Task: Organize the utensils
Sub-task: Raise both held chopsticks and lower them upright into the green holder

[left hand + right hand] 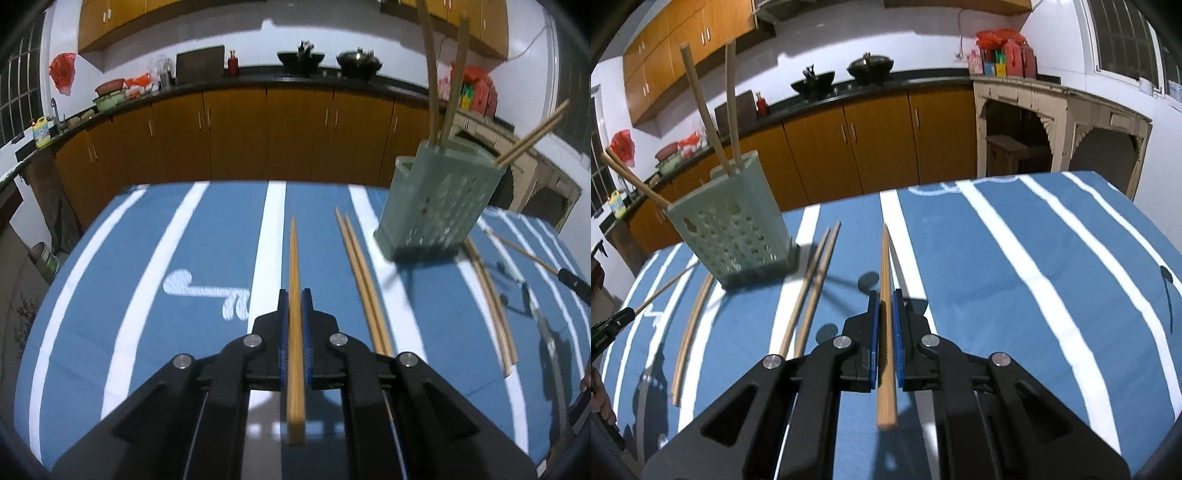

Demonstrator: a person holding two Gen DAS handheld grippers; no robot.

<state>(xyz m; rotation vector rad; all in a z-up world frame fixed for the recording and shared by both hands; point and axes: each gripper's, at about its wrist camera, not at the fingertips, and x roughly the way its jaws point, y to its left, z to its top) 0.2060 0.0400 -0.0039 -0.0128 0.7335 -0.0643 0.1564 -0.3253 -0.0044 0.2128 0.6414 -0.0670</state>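
Observation:
My left gripper (294,293) is shut on wooden chopsticks (293,251) that point ahead, lifted over the blue striped tablecloth (207,258). To the right stands a green perforated utensil holder (439,206) with several chopsticks in it. A loose pair (364,284) lies between my gripper and the holder, and another pair (491,306) lies to the holder's right. My right gripper (885,293) is shut on a single chopstick (885,251) above the cloth. The holder (735,221) is at its left, with a loose pair (812,288) and a further chopstick (690,332) nearby.
The far table edge (277,181) faces brown cabinets (295,133) under a dark counter with woks and bottles. Each gripper's black tip shows at the other view's edge, the right one (574,282) and the left one (613,325). A pale wooden stand (1052,122) is back right.

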